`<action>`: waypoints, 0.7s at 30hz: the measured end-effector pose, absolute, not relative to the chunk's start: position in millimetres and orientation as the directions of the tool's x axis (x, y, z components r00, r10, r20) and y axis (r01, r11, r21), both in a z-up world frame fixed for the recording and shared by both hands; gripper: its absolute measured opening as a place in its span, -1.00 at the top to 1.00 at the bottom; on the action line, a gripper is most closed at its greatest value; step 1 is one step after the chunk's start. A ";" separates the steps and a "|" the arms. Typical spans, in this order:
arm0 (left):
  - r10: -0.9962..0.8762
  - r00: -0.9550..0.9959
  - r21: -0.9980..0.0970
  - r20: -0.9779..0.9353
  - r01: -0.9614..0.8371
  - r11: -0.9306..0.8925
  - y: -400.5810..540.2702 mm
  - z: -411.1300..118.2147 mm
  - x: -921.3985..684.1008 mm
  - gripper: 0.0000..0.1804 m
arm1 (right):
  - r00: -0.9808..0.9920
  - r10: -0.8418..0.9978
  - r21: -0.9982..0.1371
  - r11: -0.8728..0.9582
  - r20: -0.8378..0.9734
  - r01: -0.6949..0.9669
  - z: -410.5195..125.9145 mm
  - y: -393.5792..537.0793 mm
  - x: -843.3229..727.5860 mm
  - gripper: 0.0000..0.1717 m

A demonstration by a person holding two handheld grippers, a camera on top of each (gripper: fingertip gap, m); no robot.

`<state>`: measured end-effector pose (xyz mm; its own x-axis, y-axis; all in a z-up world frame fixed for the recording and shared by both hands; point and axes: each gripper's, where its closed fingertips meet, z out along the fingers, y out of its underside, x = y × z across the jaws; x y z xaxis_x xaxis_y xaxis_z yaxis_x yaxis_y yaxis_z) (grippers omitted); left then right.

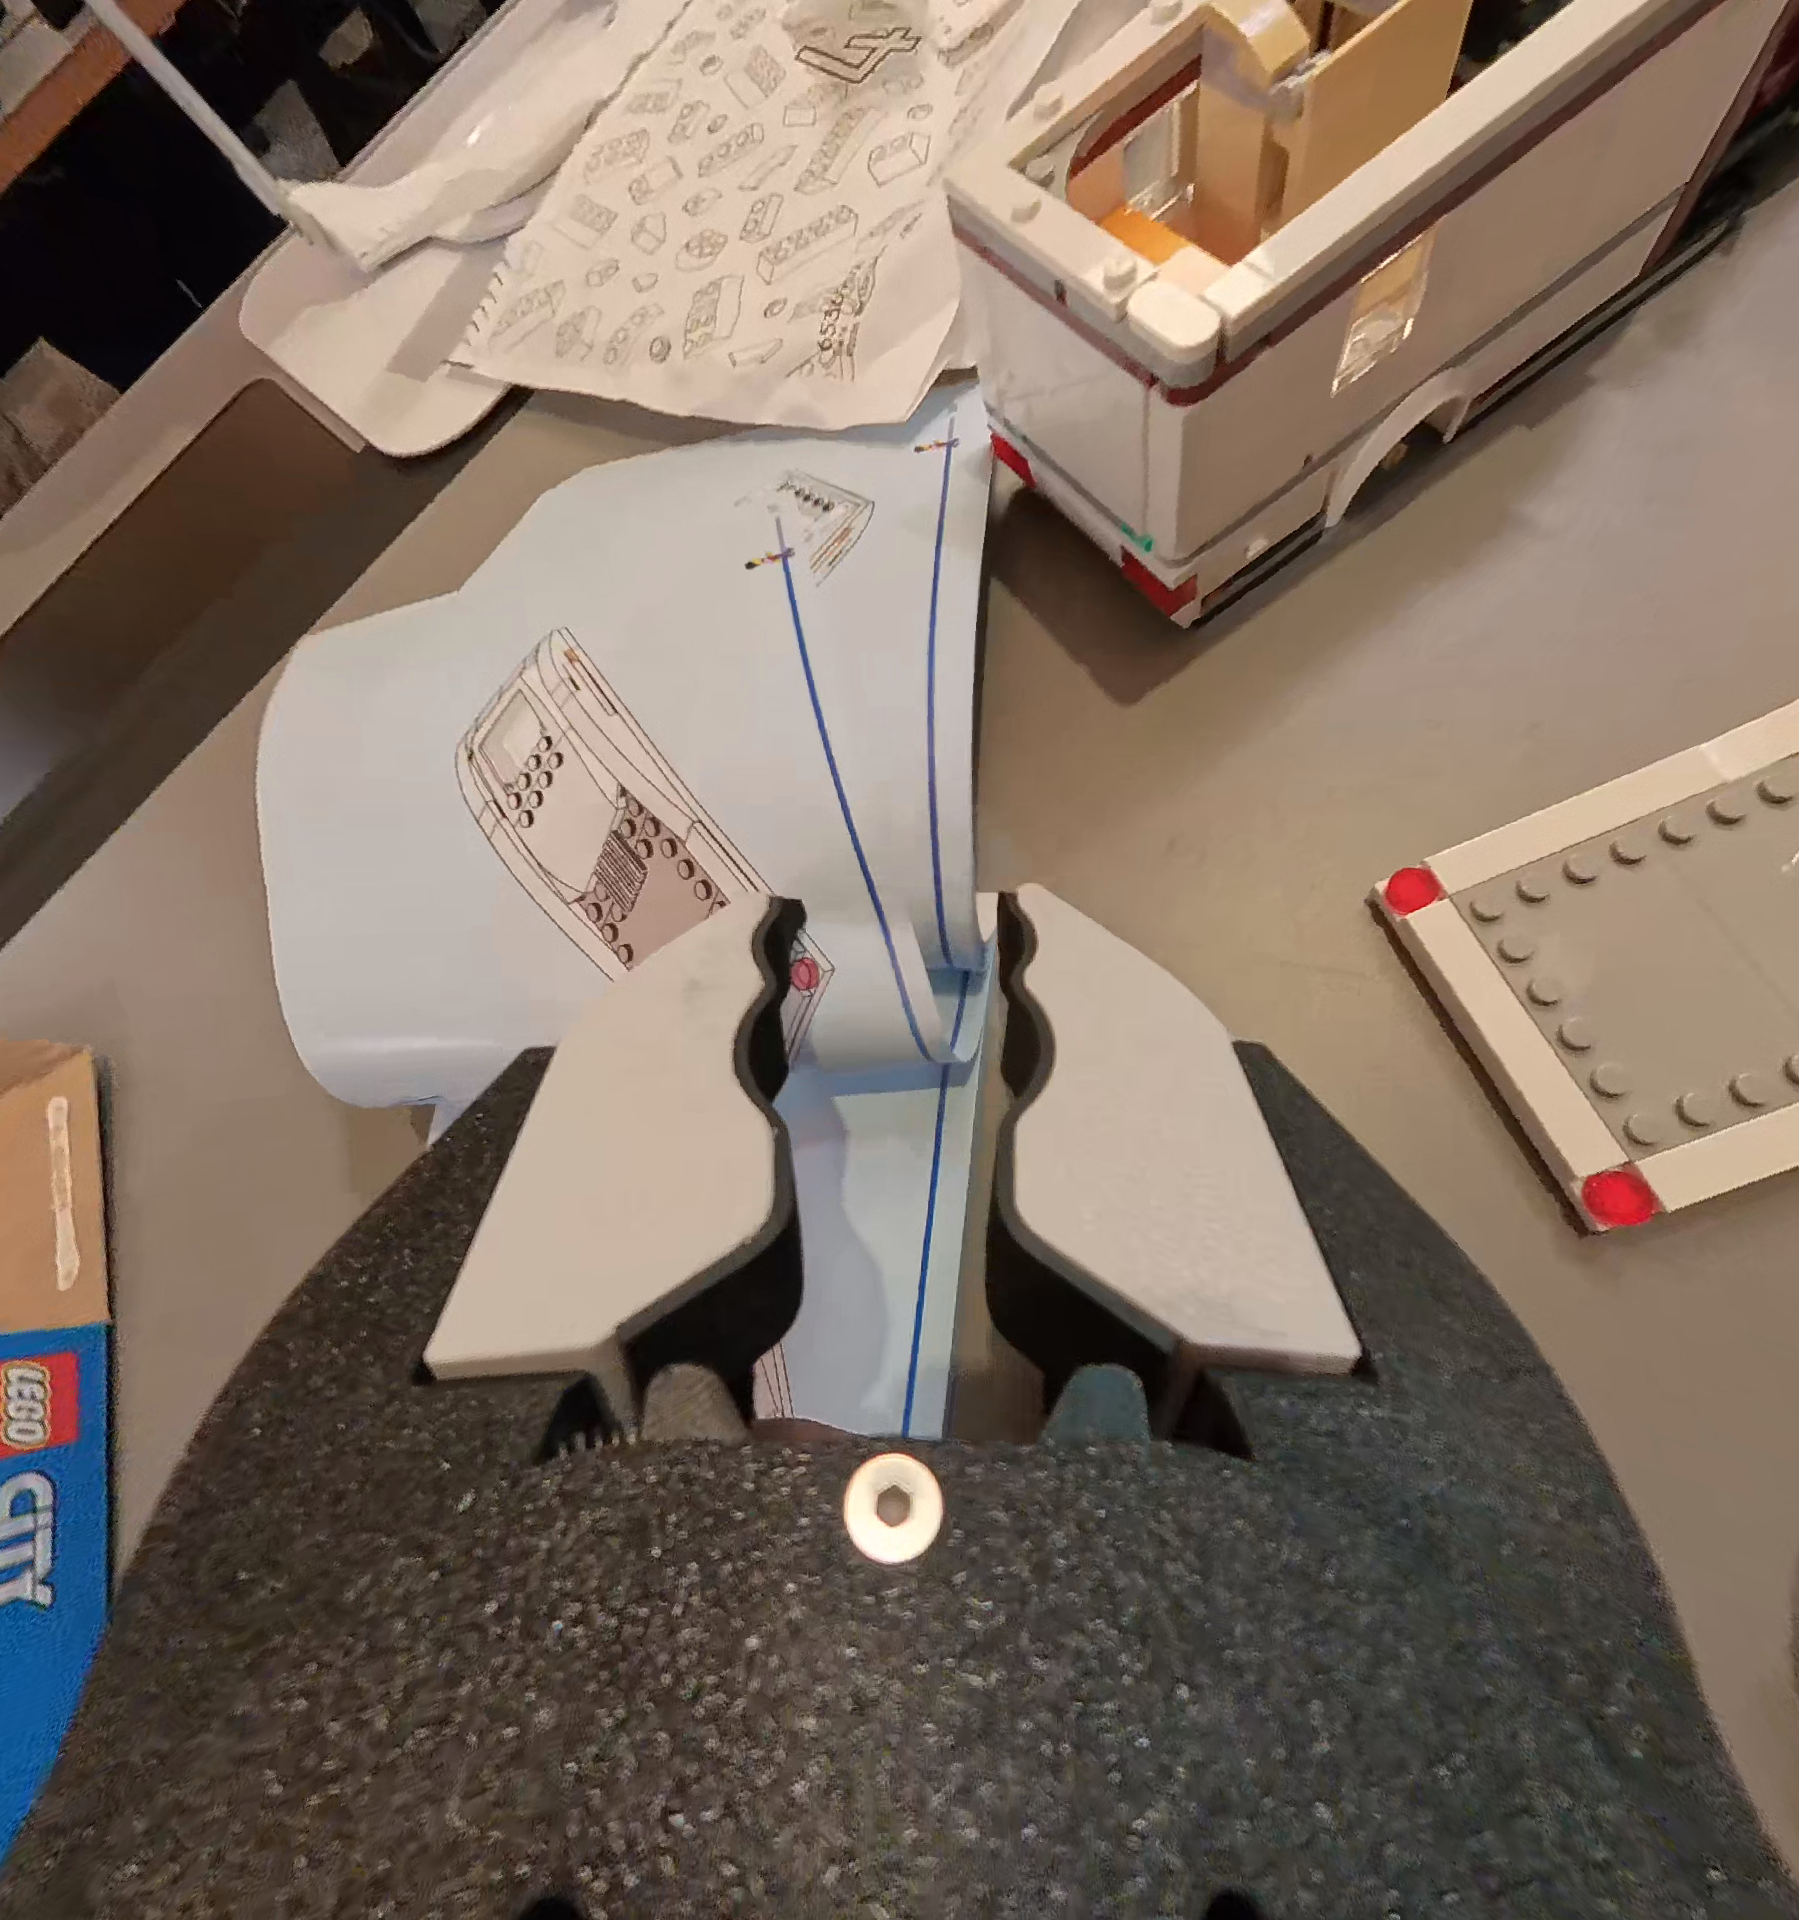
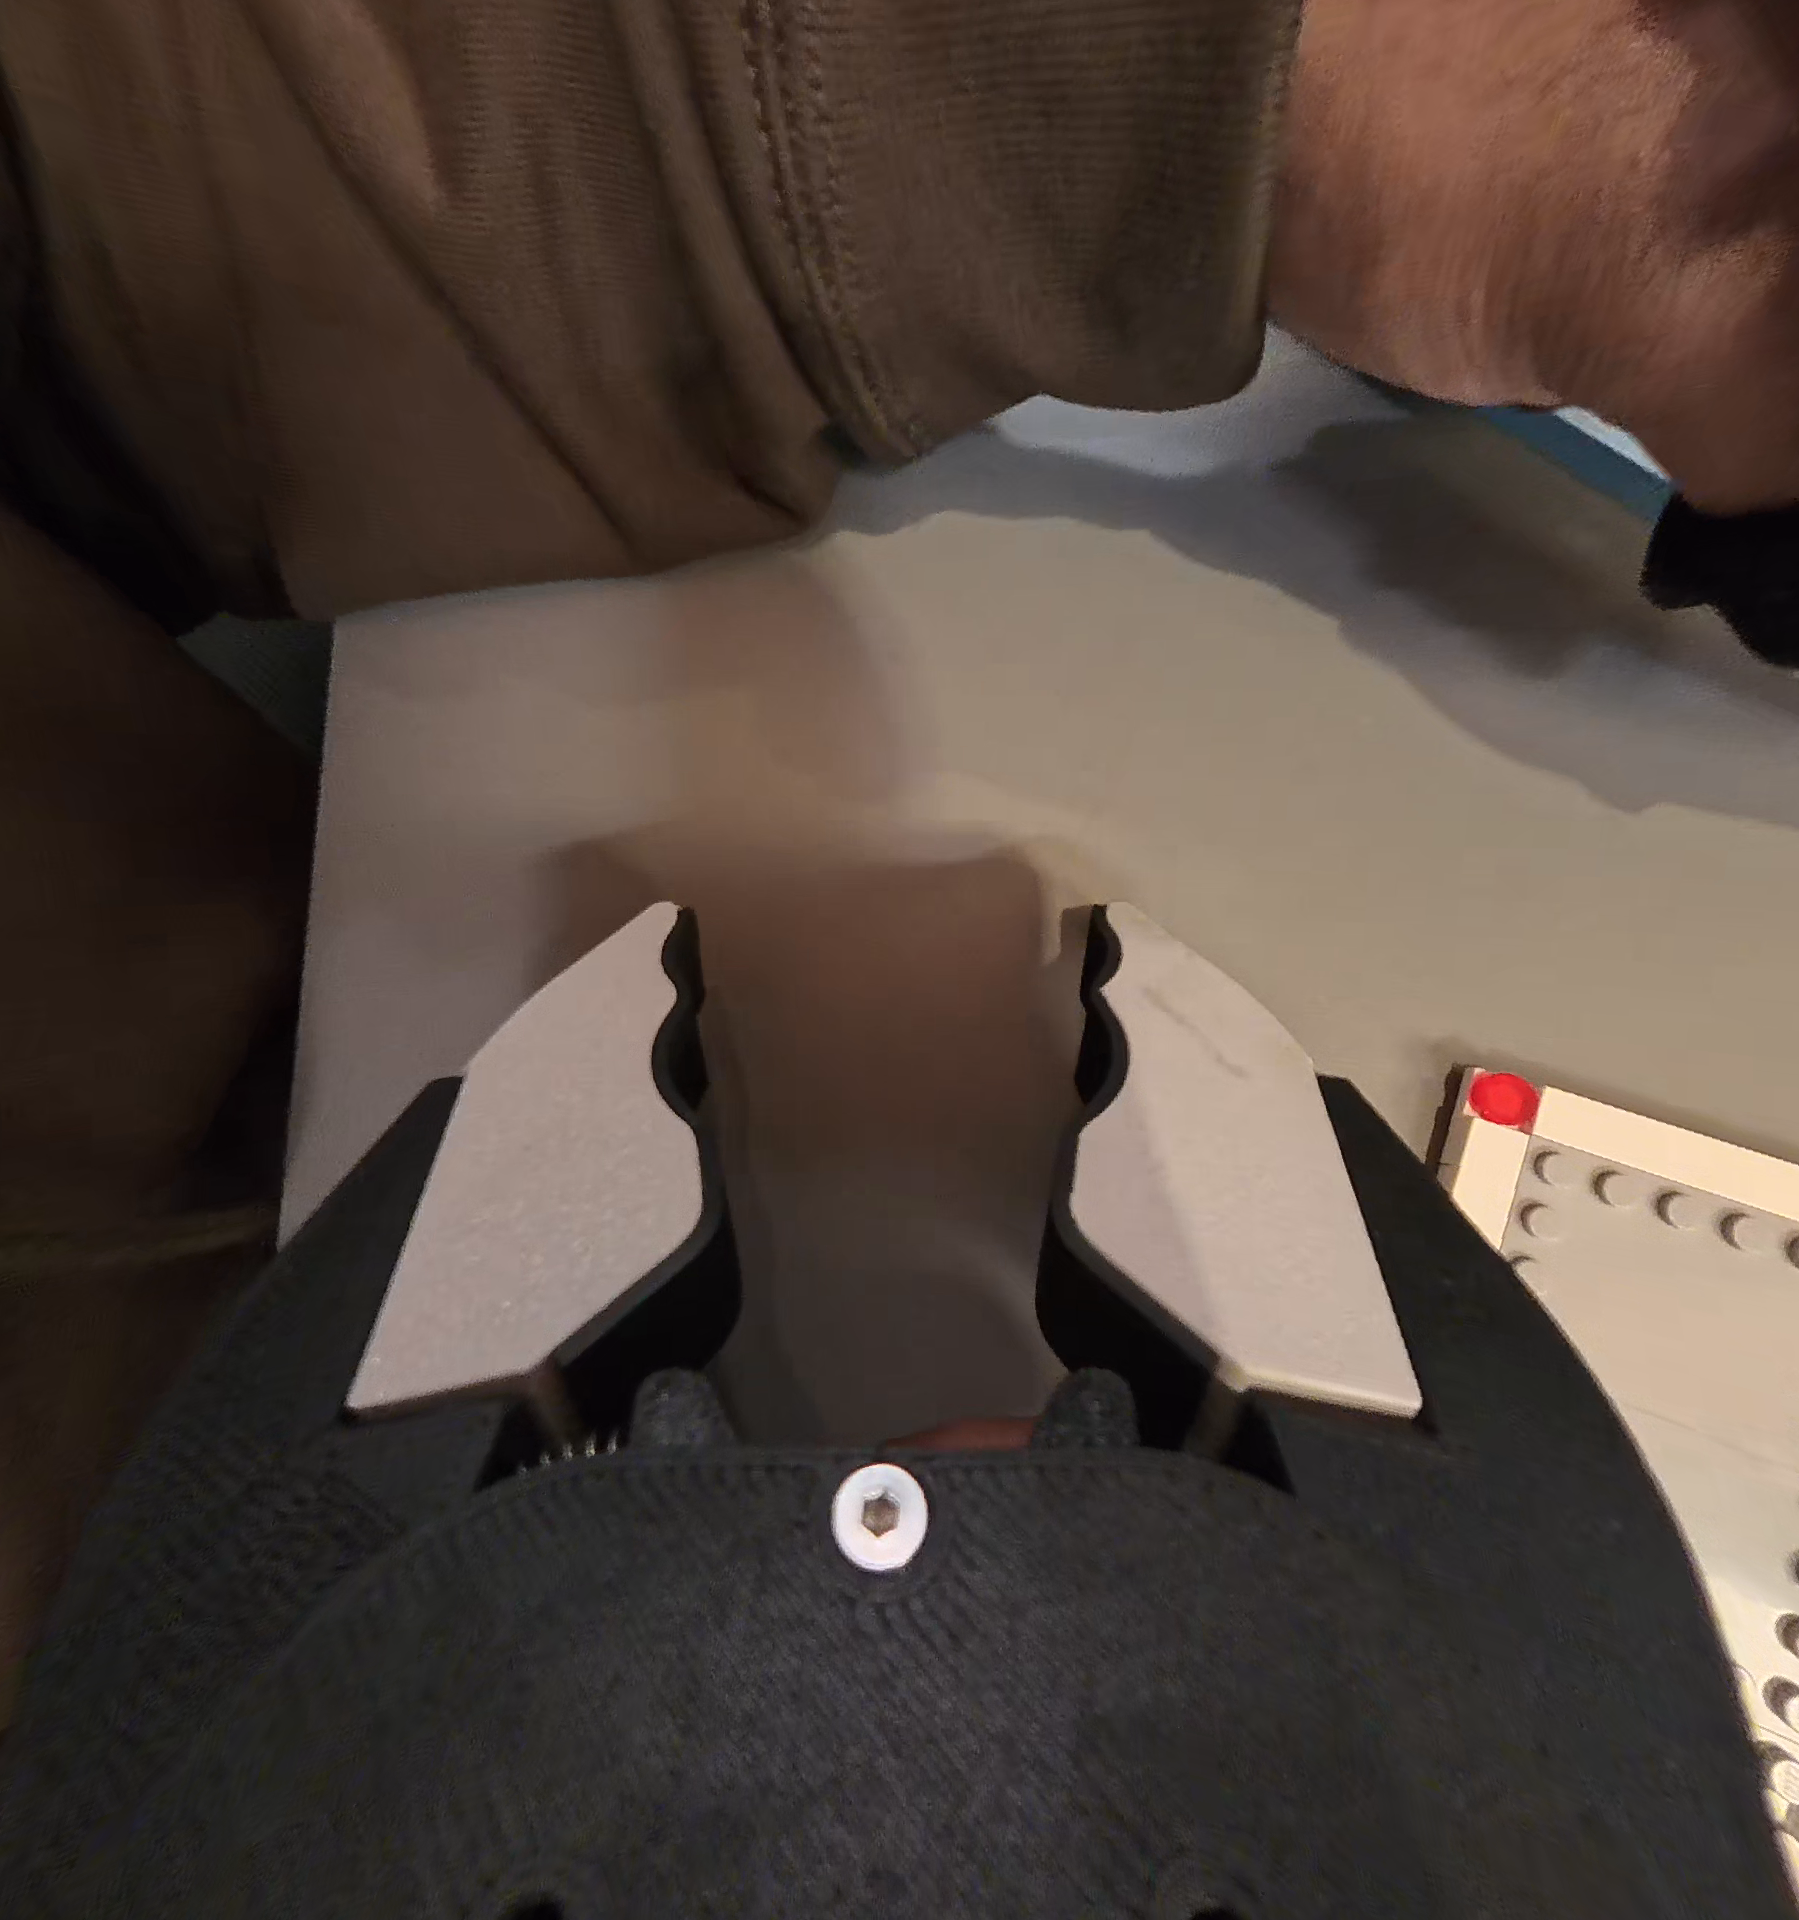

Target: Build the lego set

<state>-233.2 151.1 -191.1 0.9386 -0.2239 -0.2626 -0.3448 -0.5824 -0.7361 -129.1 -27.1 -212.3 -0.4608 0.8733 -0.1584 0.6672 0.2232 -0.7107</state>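
Note:
In the left wrist view a pale-blue instruction booklet (image 1: 562, 790) lies open on the grey table (image 1: 1238, 831). My left gripper (image 1: 897, 914) is shut on its curled pages (image 1: 895, 727), which bunch between the two pads and rise in an arc beyond the fingertips. In the right wrist view my right gripper (image 2: 890, 920) is open with nothing between its fingers. It hovers over bare table (image 2: 1290, 727) near the table's corner, and the picture is blurred. A grey studded plate with a white rim and red round studs (image 2: 1653, 1299) lies just to its right.
The studded plate (image 1: 1653, 966) lies right of the booklet. A white brick-built vehicle (image 1: 1290, 343) stands at the back right. A paper bag printed with brick drawings (image 1: 729, 208) lies behind the booklet. A blue box (image 1: 22, 1507) is at the left. A brown sleeve (image 2: 459, 260) and a hand (image 2: 1549, 208) fill the top of the right wrist view.

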 end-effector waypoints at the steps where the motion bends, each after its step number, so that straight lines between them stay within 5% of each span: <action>1: -0.209 0.946 -0.740 -0.247 -0.324 -0.589 148.4 -192.1 -235.2 0.57 | -0.461 0.873 -0.710 0.224 -0.158 0.668 -212.6 -27.1 -128.8 0.18; 21: 0.069 0.995 -0.824 -0.067 -0.017 -0.566 95.6 -186.4 -264.8 0.46 | -0.455 0.871 -0.705 0.206 -0.184 0.679 -212.8 -26.5 -129.0 0.20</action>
